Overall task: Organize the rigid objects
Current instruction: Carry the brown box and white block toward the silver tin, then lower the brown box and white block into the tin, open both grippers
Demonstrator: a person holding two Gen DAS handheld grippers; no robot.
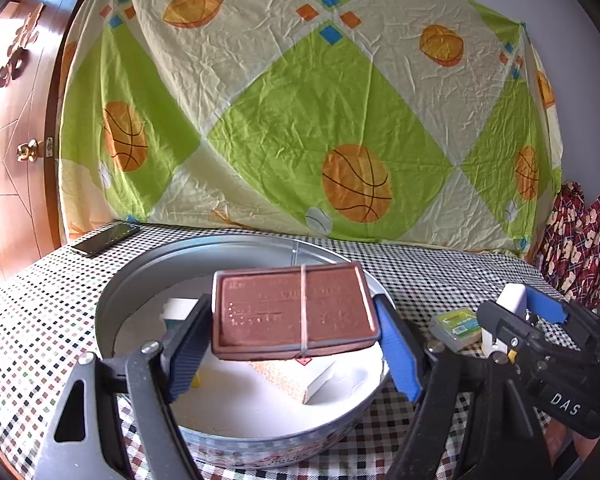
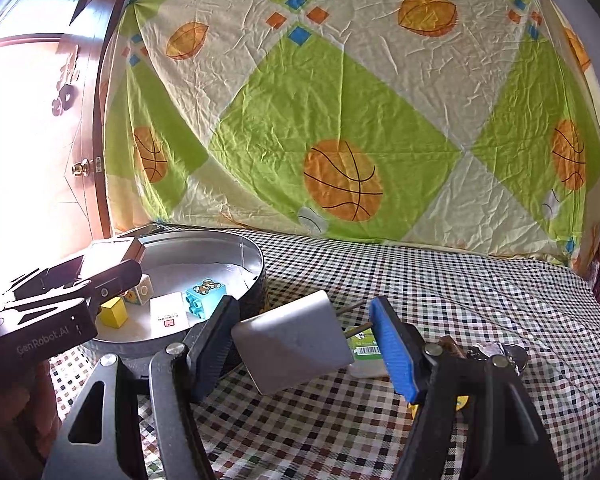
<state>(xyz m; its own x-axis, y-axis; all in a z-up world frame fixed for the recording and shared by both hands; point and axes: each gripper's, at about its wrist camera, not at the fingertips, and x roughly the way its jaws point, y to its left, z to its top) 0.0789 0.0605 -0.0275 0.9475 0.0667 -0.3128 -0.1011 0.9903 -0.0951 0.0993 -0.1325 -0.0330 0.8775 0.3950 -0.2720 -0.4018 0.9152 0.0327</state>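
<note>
A round metal tin [image 2: 236, 248] sits on the checked-cloth bench [image 2: 440, 280], holding a yellow cube [image 2: 114, 312], a white card [image 2: 168, 314] and a turquoise toy brick [image 2: 205, 298], left to right.

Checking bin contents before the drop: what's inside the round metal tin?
In the round metal tin, the right wrist view shows a yellow block, a blue toy brick, a white card and a printed cube. The left gripper hides the near left part.

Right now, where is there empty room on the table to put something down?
The checkered tablecloth is bare from the round metal tin across to the right edge, back to the basketball sheet. It is crowded inside the tin with blocks, and just past the right claw around the green-labelled box.
</note>
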